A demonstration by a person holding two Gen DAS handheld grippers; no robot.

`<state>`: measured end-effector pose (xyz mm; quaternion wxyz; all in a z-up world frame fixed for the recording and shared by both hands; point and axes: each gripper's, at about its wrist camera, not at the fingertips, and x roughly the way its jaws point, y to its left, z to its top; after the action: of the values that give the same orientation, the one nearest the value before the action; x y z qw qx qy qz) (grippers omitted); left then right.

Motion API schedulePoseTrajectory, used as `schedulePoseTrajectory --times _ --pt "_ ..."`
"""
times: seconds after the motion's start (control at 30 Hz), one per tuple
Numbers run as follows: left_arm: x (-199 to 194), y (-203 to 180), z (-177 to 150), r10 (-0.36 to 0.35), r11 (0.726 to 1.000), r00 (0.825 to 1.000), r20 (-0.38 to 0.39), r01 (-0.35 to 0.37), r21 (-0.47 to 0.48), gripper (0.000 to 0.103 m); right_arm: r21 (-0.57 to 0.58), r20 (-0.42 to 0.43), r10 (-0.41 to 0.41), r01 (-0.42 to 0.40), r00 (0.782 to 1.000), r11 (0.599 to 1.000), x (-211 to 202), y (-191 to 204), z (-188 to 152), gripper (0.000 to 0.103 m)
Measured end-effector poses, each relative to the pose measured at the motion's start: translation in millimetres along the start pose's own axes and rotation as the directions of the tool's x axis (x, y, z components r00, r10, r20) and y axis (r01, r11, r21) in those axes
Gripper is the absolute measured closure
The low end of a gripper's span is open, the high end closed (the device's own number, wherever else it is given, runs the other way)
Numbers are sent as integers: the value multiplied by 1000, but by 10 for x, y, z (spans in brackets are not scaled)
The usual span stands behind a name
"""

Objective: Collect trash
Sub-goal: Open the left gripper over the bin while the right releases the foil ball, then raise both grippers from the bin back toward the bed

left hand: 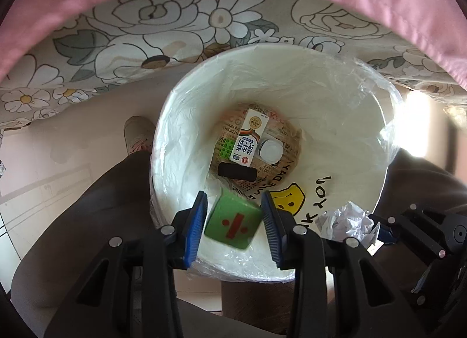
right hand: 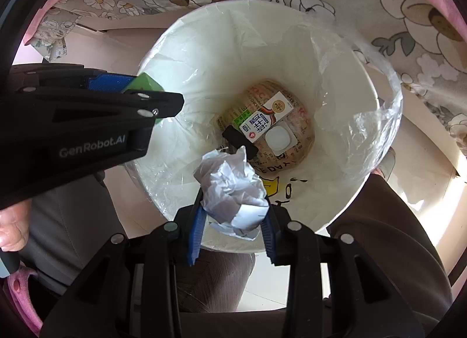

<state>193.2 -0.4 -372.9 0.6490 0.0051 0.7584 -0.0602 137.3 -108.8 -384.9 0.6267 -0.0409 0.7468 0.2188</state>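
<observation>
Bin below, white, lined with clear plastic. Left gripper clamps a green cube marked in red over its rim; right gripper clutches crumpled white paper beside it.

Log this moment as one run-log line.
left gripper: shut on green cube | right gripper: shut on crumpled paper | both above lined bin

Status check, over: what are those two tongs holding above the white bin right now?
Left tongs shut on green cube. Right tongs shut on crumpled paper. Both over lined white bin. Nothing blocking the drop.
</observation>
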Motion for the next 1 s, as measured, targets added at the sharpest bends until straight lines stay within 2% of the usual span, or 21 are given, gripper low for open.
schedulePoseTrajectory --times 0.33,0.5,0.73,1.0 --pt "183 -4 119 -10 999 999 -38 8 -40 62 35 -11 -34 34 999 999 238 -66 66 65" --pt "230 43 121 -6 999 999 -42 4 -47 55 49 -11 -39 39 999 998 258 -107 67 55" --pt "189 54 72 1 999 999 -33 -2 -42 54 45 5 -43 43 999 998 165 -84 44 53" --pt "-130 33 -70 29 1000 999 21 -29 -13 52 14 58 -56 55 997 998 -154 1 -62 53"
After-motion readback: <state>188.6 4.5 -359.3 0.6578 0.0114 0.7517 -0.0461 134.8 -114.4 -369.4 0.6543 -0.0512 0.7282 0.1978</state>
